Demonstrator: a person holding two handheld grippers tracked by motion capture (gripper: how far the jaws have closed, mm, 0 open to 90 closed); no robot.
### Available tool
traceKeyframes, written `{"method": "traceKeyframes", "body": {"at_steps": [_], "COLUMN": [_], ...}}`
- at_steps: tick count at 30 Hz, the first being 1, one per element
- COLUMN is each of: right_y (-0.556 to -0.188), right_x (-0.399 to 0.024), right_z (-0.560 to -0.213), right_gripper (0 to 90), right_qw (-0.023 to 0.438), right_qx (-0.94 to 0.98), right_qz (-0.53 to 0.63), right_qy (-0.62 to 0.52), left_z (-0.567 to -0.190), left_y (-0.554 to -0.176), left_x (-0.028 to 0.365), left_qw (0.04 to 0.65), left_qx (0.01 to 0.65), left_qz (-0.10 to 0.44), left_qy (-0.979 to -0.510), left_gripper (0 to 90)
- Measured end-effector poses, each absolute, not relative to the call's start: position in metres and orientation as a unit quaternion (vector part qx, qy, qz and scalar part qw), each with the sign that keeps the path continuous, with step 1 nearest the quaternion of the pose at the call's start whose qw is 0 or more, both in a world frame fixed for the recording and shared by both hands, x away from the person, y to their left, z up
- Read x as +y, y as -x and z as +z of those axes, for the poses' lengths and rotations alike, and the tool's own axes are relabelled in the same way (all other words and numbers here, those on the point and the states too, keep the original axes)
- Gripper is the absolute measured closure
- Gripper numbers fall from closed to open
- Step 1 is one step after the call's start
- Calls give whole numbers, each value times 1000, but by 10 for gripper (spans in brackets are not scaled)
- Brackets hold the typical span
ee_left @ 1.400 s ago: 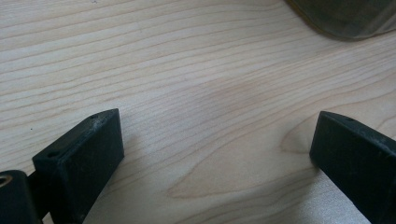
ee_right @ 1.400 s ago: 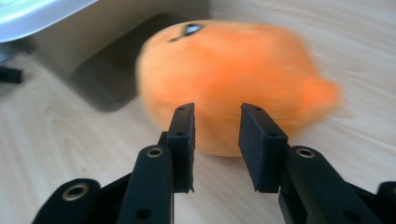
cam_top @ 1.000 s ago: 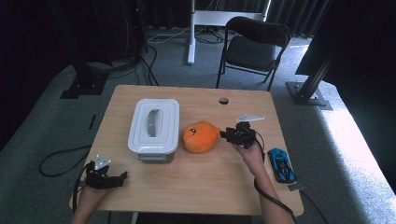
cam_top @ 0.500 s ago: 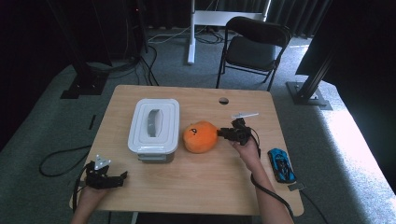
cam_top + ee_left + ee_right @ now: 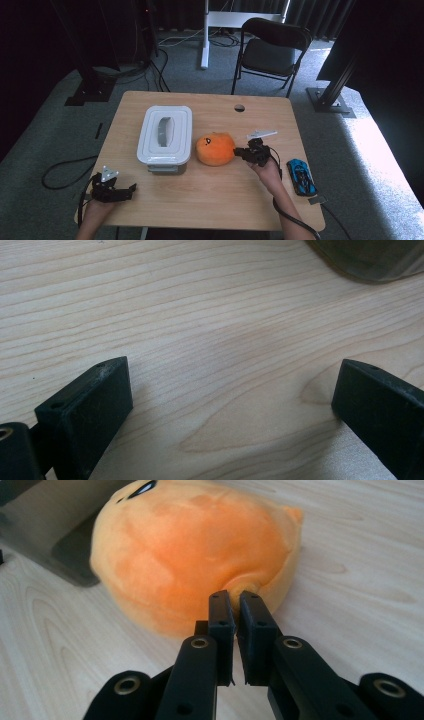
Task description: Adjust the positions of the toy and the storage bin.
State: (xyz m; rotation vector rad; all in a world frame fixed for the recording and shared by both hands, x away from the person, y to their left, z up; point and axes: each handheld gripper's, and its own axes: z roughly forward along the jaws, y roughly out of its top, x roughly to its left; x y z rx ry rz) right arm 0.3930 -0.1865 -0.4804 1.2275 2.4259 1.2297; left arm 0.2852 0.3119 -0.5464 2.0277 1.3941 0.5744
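An orange plush toy [image 5: 215, 149] lies mid-table, right of a white lidded container [image 5: 165, 132]. My right gripper [image 5: 239, 151] is at the toy's right side. In the right gripper view its jaws have just been closing and now pinch a small nub of the plush [image 5: 200, 555] between their tips [image 5: 235, 597]. My left gripper [image 5: 131, 189] rests near the table's front left corner. In the left gripper view it [image 5: 232, 385] stands open over bare wood with nothing between its jaws.
A blue toy car [image 5: 301, 176] sits near the table's right edge. The container [image 5: 40, 520] lies just behind the toy. A cable hole [image 5: 239, 108] is at the table's back. A black folding chair [image 5: 272, 50] stands beyond the wooden table [image 5: 210, 205].
The right gripper's jaws have come together on the right edge of the plush. The left gripper has stayed where it was.
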Motion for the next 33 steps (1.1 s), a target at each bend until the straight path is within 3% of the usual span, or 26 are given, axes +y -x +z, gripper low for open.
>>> {"method": "traceKeyframes", "body": {"at_steps": [23,28,33], "right_y": [-339,-336,-340], "right_x": [-153,-149,-160], "right_z": [-486,-481,-469], "right_gripper": [806,753,689], "right_qw": [33,20,37], "right_qx": [810,812,799], "right_qz": [439,448,466], "right_qy": [-386,-373,-379], "left_z": [-546,-546,-546], "left_y": [-285,-285,-285], "left_x": [312,312,312], "left_qw": [303,303,303], "left_qx": [526,526,526], "left_qz": [217,217,217], "left_qy": [-765,-765,-765], "left_gripper": [32,32,32]}}
